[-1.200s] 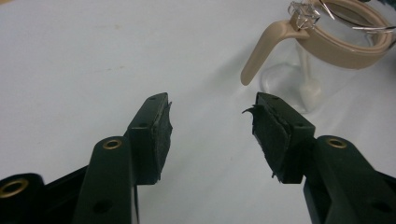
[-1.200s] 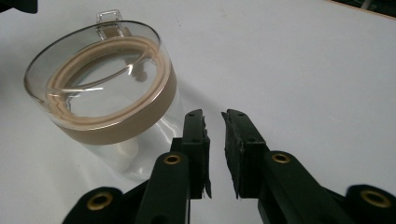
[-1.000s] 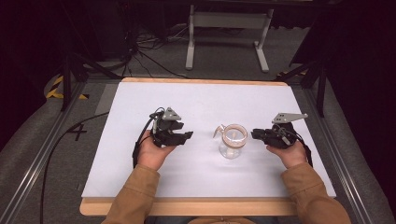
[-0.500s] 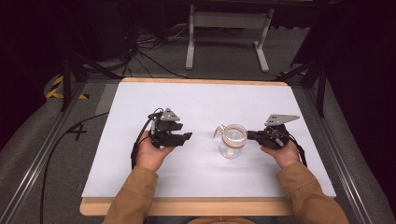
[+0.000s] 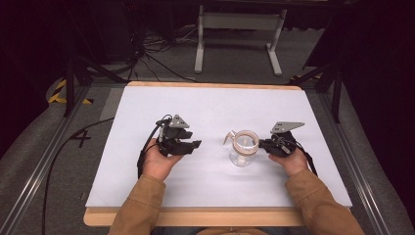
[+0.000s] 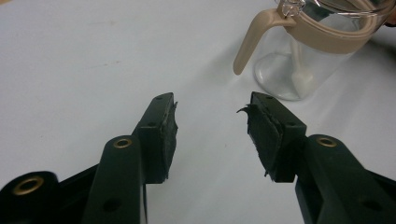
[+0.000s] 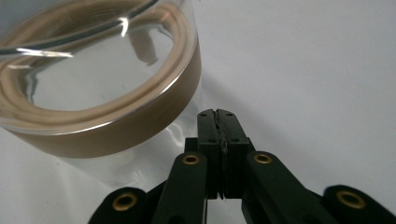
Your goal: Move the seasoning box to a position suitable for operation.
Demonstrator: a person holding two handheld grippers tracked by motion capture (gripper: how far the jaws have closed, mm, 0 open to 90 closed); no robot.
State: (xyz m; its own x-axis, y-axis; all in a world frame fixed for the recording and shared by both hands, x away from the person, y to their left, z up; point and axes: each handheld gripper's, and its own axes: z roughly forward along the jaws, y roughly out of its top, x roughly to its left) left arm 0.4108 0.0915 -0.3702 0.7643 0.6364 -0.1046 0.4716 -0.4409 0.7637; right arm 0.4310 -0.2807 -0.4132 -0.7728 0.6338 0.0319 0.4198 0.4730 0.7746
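Two grippers are in my hands over the white table [image 5: 147, 186]. My left gripper [image 5: 195, 145] sits left of centre, its jaws apart with nothing between them; they have just been closing a little. In the left gripper view, the pads [image 6: 166, 135] point across bare table toward the glass jar [image 6: 313, 51], which stands well ahead and to the right, apart from the jaws. The jar is clear, upright, with a tan collar [image 6: 327, 37] around its rim and a tan handle [image 6: 250, 39] curving down on the side facing my left gripper.

My right gripper [image 5: 262, 144] lies just beside the jar on its other side. In the right gripper view, the two jaws are pressed together, holding nothing, tips close to the jar's wall below the collar [image 7: 140, 126]. Whether the tips touch the glass I cannot tell.
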